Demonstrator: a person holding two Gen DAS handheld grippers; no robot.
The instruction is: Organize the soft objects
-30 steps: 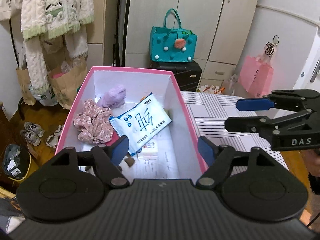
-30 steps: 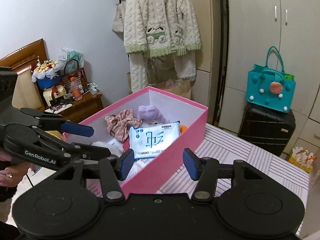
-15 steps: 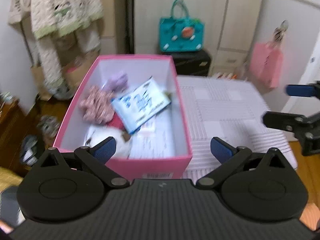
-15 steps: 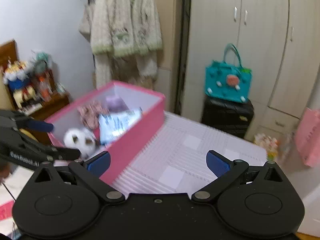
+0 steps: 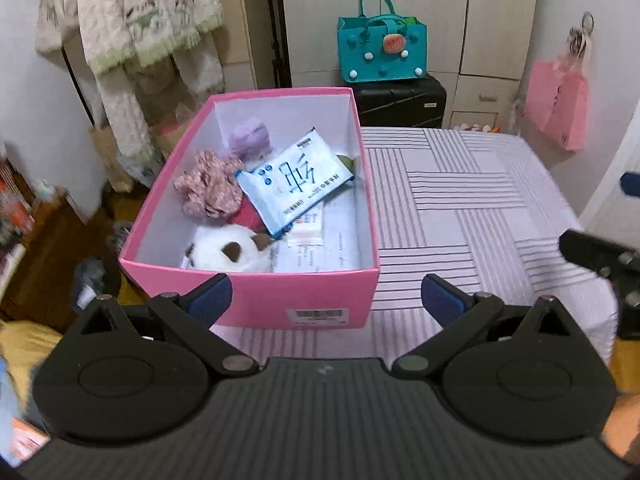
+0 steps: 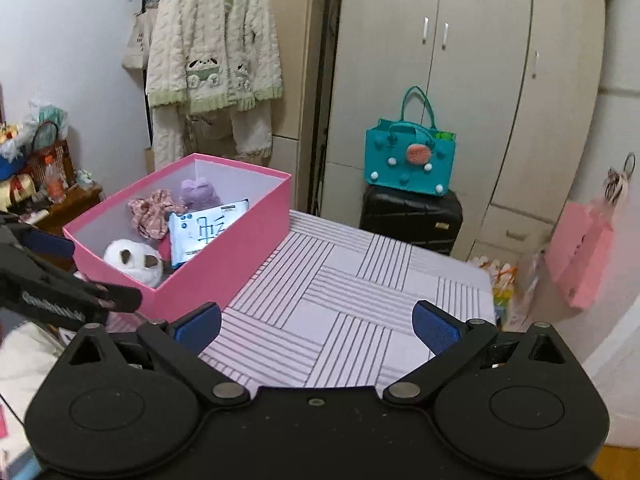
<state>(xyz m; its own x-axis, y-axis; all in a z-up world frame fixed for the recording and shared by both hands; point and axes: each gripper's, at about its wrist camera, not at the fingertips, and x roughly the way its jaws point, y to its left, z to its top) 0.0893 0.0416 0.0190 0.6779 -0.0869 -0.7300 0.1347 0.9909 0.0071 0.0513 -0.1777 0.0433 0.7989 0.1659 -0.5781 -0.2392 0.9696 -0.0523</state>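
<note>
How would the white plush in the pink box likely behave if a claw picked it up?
The plush looks fluffy and rounded, so it would probably squash under the pads and feel light for its size. Its fuzzy surface suggests little slipping. Lying loose at the near end of the box, it would likely lift free without snagging the tissue pack.

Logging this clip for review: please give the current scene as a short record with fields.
surface: striped cloth over a table
container: pink box, open, standing on the cloth
in box: white plush toy, floral scrunchie, purple plush, blue-white tissue pack
left tool: open, empty, in front of the box's near end
right tool: open, empty, over the bare cloth
background: teal bag on a black suitcase
</note>
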